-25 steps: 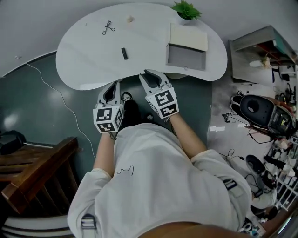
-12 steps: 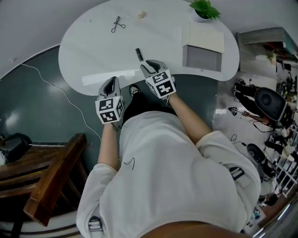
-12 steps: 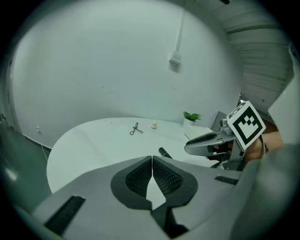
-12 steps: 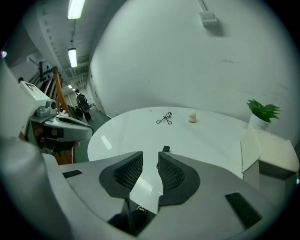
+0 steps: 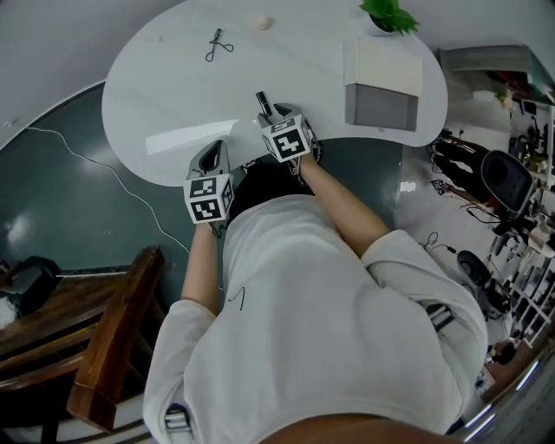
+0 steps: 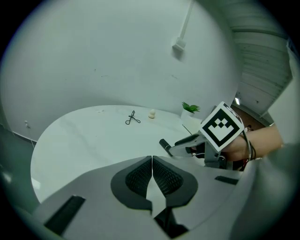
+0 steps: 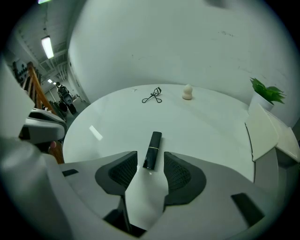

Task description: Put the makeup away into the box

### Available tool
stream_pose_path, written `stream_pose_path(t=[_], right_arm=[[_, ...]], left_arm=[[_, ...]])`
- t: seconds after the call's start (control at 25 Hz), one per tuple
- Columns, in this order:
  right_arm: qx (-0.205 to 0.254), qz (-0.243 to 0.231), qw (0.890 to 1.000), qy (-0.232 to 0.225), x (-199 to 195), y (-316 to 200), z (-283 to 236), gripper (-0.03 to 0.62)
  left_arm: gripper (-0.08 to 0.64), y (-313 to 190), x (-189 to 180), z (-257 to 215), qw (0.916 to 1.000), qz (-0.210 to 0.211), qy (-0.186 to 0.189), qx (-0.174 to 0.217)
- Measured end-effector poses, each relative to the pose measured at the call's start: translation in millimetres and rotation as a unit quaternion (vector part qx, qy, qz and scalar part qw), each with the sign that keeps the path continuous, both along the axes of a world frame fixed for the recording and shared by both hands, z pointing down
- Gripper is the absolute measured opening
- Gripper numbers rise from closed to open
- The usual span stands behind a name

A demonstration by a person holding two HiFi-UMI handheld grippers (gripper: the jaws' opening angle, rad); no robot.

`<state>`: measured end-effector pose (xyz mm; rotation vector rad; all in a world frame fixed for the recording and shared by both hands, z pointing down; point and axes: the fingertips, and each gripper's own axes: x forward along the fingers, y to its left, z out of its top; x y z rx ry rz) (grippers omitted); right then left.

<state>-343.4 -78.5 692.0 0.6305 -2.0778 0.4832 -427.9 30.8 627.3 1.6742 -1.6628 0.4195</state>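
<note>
A black lipstick tube [image 5: 262, 101] [image 7: 152, 150] lies on the white table [image 5: 165, 95]. My right gripper [image 5: 276, 114] [image 7: 151, 168] hangs just over its near end. The jaws have just been opening and stand apart, the tube's end between the tips with gaps on both sides. My left gripper [image 5: 209, 157] [image 6: 152, 174] is at the table's near edge, pads together, holding nothing. An eyelash curler [image 5: 214, 43] [image 7: 152, 96] and a small beige sponge [image 5: 263, 22] [image 7: 187, 91] lie at the far side. The grey box [image 5: 380, 106] stands at the right with its lid [image 5: 383, 65] swung back.
A potted plant [image 5: 388, 15] stands behind the box. A wooden rail [image 5: 104, 347] is at the lower left beside me. Cables and gear [image 5: 507, 182] litter the floor at the right. A thin cable [image 5: 95, 160] runs across the dark floor on the left.
Both grippers have moved up the picture onto the table's near edge. The right one has come down onto the lipstick; the left one stays behind at the rim.
</note>
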Motion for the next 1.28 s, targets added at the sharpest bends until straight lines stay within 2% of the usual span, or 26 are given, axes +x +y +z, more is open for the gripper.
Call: stream_pose_path(t=[0.2, 0.28, 0.32, 0.36, 0.68, 1.0, 1.16, 1.28], right_arm=[[-0.013, -0.008, 1.0, 0.007, -7, -3, 14, 0.17], [-0.01, -0.022, 1.0, 0.019, -5, -6, 16, 0.134], [-0.006, -0.028, 0.999, 0.022, -2, -8, 16, 0.092], [-0.004, -0.034, 0.999, 0.02, 0, -8, 15, 0.092], [0.016, -0.071, 0.997, -0.037, 3, -7, -9, 0.089], [0.03, -0.05, 0.994, -0.093, 19, -21, -45, 0.089], [0.041, -0.033, 0.991, -0.123, 31, -29, -67, 0.089], [0.055, -0.019, 0.991, -0.123, 44, -38, -77, 0.089]], left_arm=[[0.021, -1, 8, 1, 1.0, 0.001, -0.001, -0.004], [0.021, -5, 11, 4, 0.9999, -0.006, -0.001, -0.009], [0.021, -8, 14, 4, 0.9999, -0.008, -0.001, -0.01], [0.021, -12, 17, 4, 0.9999, -0.007, -0.001, -0.01], [0.021, -32, 33, -1, 1.0, -0.002, -0.008, -0.005], [0.021, -58, 52, -11, 0.9995, 0.022, -0.023, 0.007], [0.021, -73, 71, -18, 0.9982, 0.051, -0.027, 0.013], [0.021, -86, 86, -21, 0.9967, 0.073, -0.028, 0.02]])
